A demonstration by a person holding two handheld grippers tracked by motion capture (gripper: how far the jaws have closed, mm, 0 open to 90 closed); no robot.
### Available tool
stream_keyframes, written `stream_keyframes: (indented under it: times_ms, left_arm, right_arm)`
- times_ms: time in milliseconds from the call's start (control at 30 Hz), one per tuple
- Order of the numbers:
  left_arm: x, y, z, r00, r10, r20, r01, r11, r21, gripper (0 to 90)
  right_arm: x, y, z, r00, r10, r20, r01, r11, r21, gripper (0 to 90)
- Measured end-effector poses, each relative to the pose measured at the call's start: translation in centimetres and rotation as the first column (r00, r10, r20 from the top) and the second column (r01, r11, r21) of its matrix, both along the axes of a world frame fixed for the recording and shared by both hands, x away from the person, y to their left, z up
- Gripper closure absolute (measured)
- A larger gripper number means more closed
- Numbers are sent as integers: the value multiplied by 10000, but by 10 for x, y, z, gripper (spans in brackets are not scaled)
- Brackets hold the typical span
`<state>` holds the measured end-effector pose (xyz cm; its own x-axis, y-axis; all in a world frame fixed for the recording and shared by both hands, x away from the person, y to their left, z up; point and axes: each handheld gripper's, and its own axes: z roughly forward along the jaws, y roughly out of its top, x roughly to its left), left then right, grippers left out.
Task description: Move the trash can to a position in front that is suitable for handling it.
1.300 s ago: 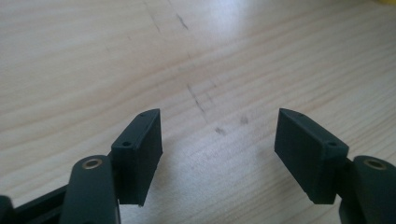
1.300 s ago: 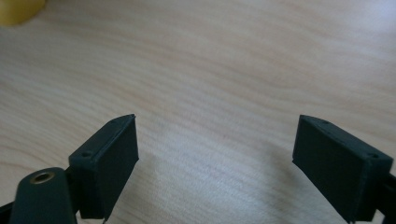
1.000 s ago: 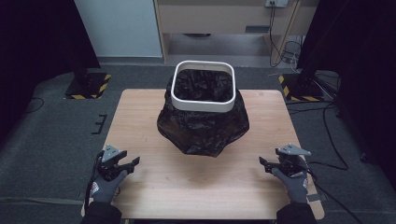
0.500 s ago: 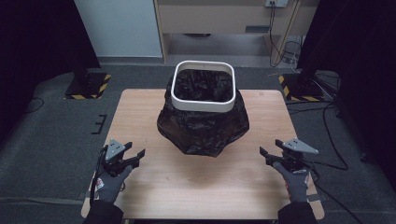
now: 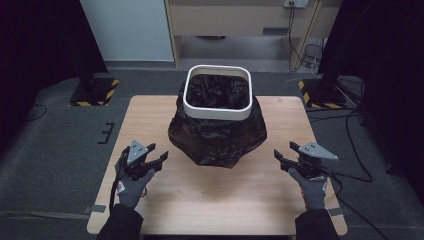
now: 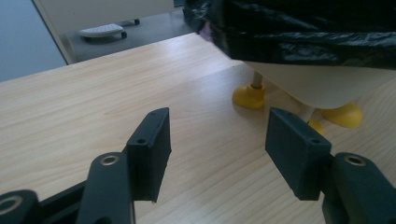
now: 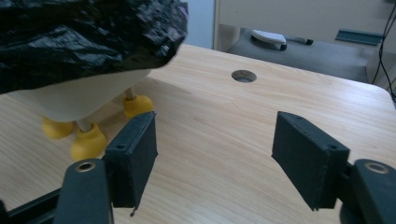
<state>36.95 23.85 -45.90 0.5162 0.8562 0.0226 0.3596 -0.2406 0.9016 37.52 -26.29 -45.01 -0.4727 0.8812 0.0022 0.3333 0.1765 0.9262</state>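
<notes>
Dark flooring surrounds a pale wooden table (image 5: 150, 115), seen first from the high view. A white bin (image 5: 217, 93) lined with a black bag (image 5: 215, 137) stands at the table's middle, ahead of both hands. The left gripper (image 5: 156, 159) hovers near the bag's lower left, the right gripper (image 5: 279, 156) near its lower right, both well apart from it. Each has been narrowing its jaws, yet both remain spread with nothing between them.

From the left gripper view, the fingers (image 6: 149, 149) stand apart over bare wood. The bag (image 6: 299, 28) hangs ahead and to the right of them, above the bin's cream base and its yellow feet (image 6: 250, 95).

From the right gripper view, the fingers (image 7: 135, 154) are likewise apart and empty. The bag (image 7: 84, 37) bulges ahead and to their left, with yellow feet (image 7: 88, 142) just beyond the left finger.

The step looks like an approach to the bag's loose skirt. To do it well, bring both grippers in level and together, aim for slack plastic rather than the bin wall, and pinch only once a fold lies between the pads.
</notes>
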Motion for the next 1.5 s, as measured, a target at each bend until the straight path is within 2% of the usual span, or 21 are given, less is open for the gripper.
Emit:
stream_keyframes:
  times_ms: [167, 300, 400, 533, 800, 833, 1000, 1133, 1200, 1233, 1400, 1500]
  left_arm:
    - [8, -18, -2, 9998, -216, -17, 216, 9995, 221, 415]
    - [14, -27, -4, 9995, -304, -50, 304, 9994, 156, 417]
    - [18, -32, -6, 9982, -592, -53, 593, 9982, 111, 417]
    - [22, -36, -6, 9972, -743, -74, 743, 9972, 49, 417]
    - [25, -34, 20, 9966, -566, 601, 576, 9982, -167, 417]
    - [25, -34, 20, 9966, -566, 601, 576, 9982, -167, 417]
    - [24, -32, 35, 9933, -496, 1046, 550, 9973, -490, 415]
    - [26, -33, 42, 9914, -501, 1213, 557, 9975, -433, 413]
    - [28, -35, 46, 9904, -516, 1281, 568, 9977, -372, 412]
    - [29, -35, 48, 9899, -517, 1322, 566, 9978, -336, 412]
    - [36, -42, 52, 9888, -572, 1375, 599, 9981, -155, 413]
    - [39, -46, 53, 9894, -591, 1323, 602, 9982, -41, 416]
  right_arm:
    - [4, 10, 1, 9999, 129, -24, -130, 9997, -223, 322]
    - [8, 19, -1, 9996, 269, 4, -269, 9990, -349, 336]
    - [11, 26, -5, 9992, 375, -119, -381, 9979, -528, 350]
    - [14, 35, -9, 9982, 586, -157, -596, 9959, -677, 369]
    - [19, 51, -9, 9946, 1034, -11, -1034, 9938, -405, 413]
    - [20, 53, -9, 9941, 1081, 14, -1080, 9932, -436, 419]
    - [23, 58, -4, 9923, 1213, 259, -1201, 9918, -449, 435]
    - [26, 61, 1, 9912, 1249, 427, -1229, 9913, -471, 438]
    - [27, 62, 4, 9906, 1266, 520, -1252, 9917, -287, 439]
    - [29, 61, 6, 9924, 1116, 509, -1116, 9937, -33, 441]
    - [33, 58, 9, 9930, 1045, 546, -1049, 9945, 37, 449]
    - [37, 59, 11, 9921, 1117, 575, -1111, 9937, -138, 456]
